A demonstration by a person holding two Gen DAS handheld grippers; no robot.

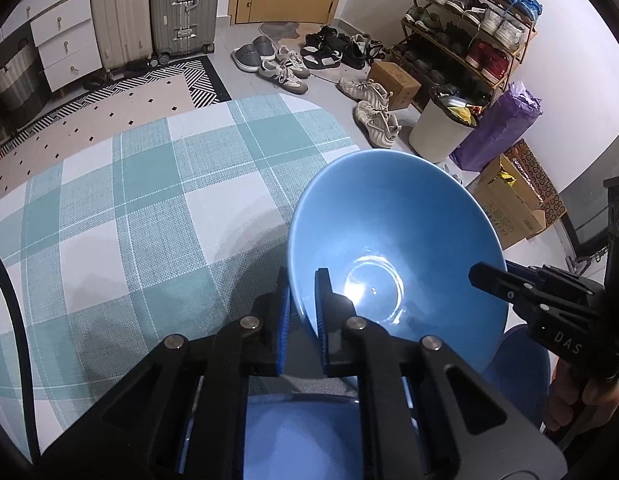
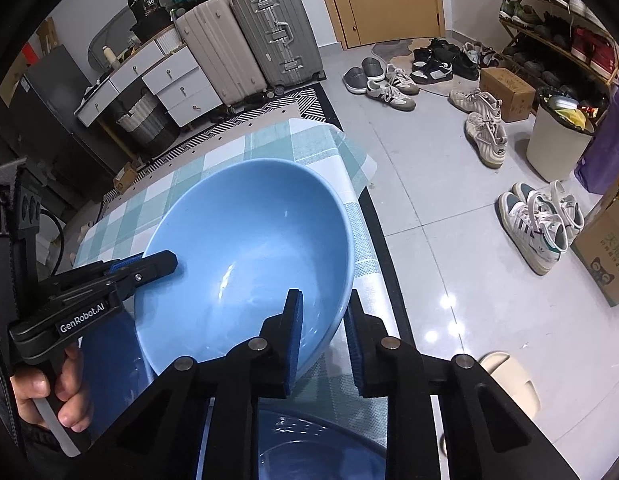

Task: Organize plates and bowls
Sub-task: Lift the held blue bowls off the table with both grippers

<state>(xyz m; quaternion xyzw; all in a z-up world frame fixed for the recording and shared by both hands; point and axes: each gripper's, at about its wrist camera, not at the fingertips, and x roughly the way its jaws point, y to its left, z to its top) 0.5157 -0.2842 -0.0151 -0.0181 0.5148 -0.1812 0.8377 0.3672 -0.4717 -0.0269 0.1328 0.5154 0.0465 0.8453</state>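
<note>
Both tongs clamp blue bowl (image 1: 393,236) rim: left tongs (image 1: 302,312) one side, right tongs (image 2: 323,336) opposite.

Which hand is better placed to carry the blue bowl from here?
Left, probably. The left gripper is shut on the rim of the blue bowl. The right gripper straddles the opposite rim, but whether its pads press is unclear.

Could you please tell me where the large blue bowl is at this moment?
The blue bowl sits tilted over the checked tablecloth near its floor-side edge, its rim between the left gripper's fingers on one side and the right gripper's fingers opposite.
</note>
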